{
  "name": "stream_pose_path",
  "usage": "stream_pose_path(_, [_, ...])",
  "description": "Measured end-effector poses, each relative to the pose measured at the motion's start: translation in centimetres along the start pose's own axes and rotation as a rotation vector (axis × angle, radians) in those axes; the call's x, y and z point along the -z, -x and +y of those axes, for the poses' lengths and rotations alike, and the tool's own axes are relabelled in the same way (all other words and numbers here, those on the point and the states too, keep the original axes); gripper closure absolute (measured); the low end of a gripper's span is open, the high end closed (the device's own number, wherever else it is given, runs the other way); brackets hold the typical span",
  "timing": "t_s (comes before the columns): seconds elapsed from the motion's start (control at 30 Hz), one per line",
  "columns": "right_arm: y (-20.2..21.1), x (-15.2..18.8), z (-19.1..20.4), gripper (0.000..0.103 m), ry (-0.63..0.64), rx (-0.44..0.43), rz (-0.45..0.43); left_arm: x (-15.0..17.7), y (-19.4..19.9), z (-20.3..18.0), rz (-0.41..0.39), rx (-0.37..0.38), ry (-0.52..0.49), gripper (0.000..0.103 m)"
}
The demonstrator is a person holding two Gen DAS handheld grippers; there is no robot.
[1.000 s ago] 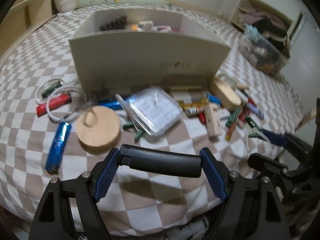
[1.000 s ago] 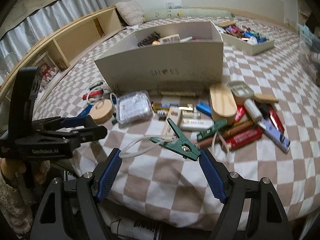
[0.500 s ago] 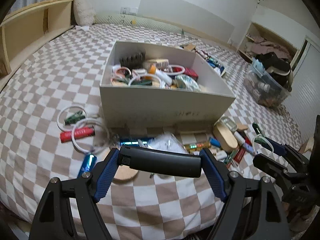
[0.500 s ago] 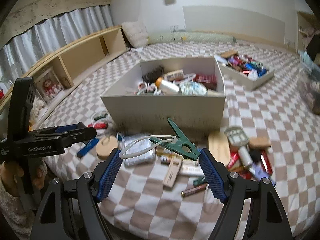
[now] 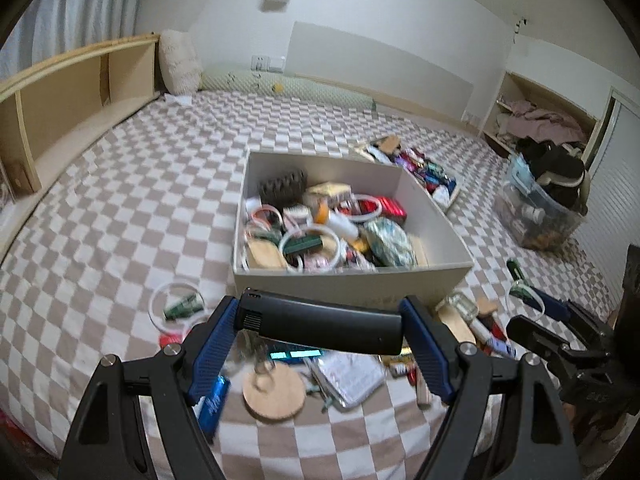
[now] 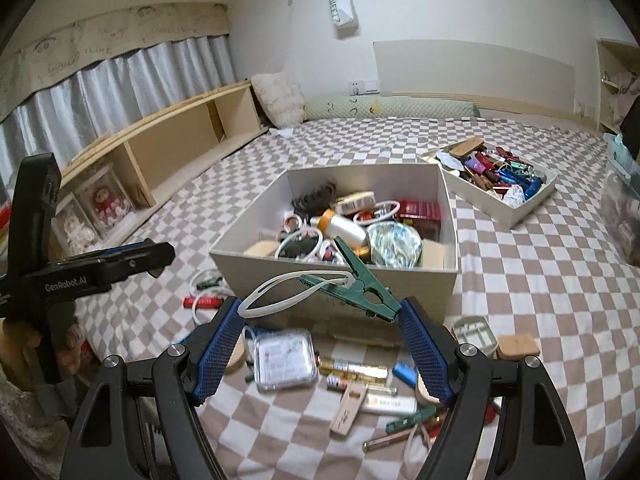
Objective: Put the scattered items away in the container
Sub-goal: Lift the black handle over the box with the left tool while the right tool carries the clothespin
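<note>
1. Left gripper (image 5: pixel 320 322): jaws pinching a black lighter (image 5: pixel 318 323) end to end, crosswise between the blue pads. It hangs in the air on the near side of the container, above the bed.
2. Black lighter, handling: judged light, rigid and smooth-sided. Held only by its two short ends, it could pivot or slip, so a grip across the long flat sides would be surer.
3. Right gripper (image 6: pixel 320 332): jaws closed on a green clip (image 6: pixel 362 286), which has a white loop (image 6: pixel 290 290) caught in its mouth. The clip's tail sits against the right pad and the loop reaches the left pad.
4. Green clip with loop, handling: judged light. The clip is stiff and sprung, the loop thin and bendy, so the pair is held loosely at best and the loop may flex free. The clip body is the firmer place to hold.
5. Container (image 6: pixel 336 276): an open pale box on the checked bed (image 5: pixel 120 200), already partly filled with rings, bottles and packets.
6. Still scattered on the bed before the box: a clear case (image 6: pixel 284 358), a round wooden disc (image 5: pixel 276 394), a blue lighter (image 5: pixel 214 402), batteries, a red stick and another ring with a clip.
7. Change from a second earlier: both grippers have come up, so the cameras now look down into the box, where before only its front wall showed. The grips are unchanged.
</note>
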State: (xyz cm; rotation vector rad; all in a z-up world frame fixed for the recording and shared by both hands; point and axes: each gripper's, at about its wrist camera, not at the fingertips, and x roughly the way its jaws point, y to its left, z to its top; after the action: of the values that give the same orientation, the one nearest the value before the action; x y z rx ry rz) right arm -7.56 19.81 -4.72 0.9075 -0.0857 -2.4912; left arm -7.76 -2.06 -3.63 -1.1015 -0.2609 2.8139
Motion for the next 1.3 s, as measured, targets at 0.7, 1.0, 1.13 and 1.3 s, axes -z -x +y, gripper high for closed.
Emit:
stream_pose_path(0.7, [-4.9, -6.3, -3.2, 0.023, -0.066, -0.001, -0.031, -7.4, -3.7, -0.8, -0.067, -0.006, -0.004, 0.022])
stream_pose_path(1.0, [-9.8, -5.6, -3.8, 0.023, -0.123, -0.015, 0.057, -6.2, -8.6, 0.2, 0.007, -0.001, 0.05, 0.022])
stream_pose_path(1.13, [-11.2, -5.1, -3.5, 0.023, -0.113, -0.009, 0.087, -5.7, -9.7, 0.7, 0.026, 0.012, 0.071, 0.022])
stream_pose_path(1.3, [-12.5, -4.9, -3.1, 0.023, -0.081, 0.005, 0.115, -5.4, -10.5, 1.1, 0.033, 0.002, 0.075, 0.022])
